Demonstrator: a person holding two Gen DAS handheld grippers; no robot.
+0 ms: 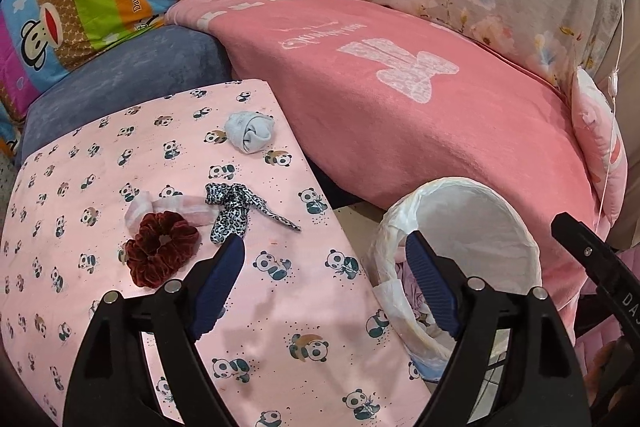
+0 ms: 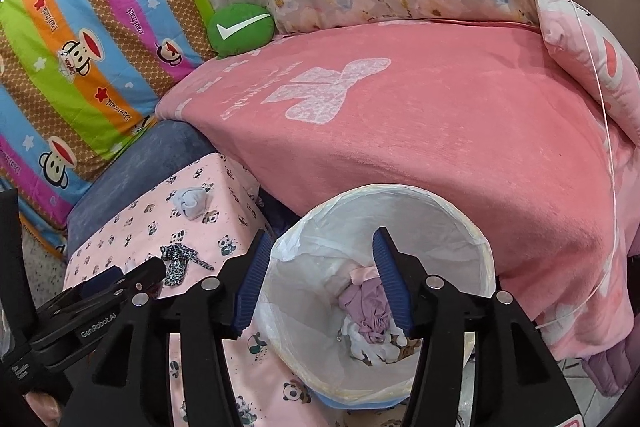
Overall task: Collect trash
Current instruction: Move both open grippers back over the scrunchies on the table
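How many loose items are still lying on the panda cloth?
4: a grey-blue wad near the far edge, a leopard-print tie mid-cloth, a dark red scrunchie beside it, and a pale pink strip behind the scrunchie.

The right gripper (image 2: 318, 277), black with ribbed blue pads, hangs with its jaws apart and nothing between them, over the round white bin lined with a thin plastic bag (image 2: 472, 239). Down in the bin lies a crumpled lilac cloth (image 2: 368, 307) on white scraps, with what may be a brown patterned piece beside them. To the left stands a surface under a pink panda-print cloth (image 2: 132, 223), carrying a rolled pale blue sock (image 2: 191, 202) and a leopard-print fabric tie (image 2: 178, 261), well apart. The left gripper (image 2: 108, 279), black and marked GenRobot.AI, reaches in over that cloth's near edge. Behind lies a pink blanket (image 2: 440, 139).
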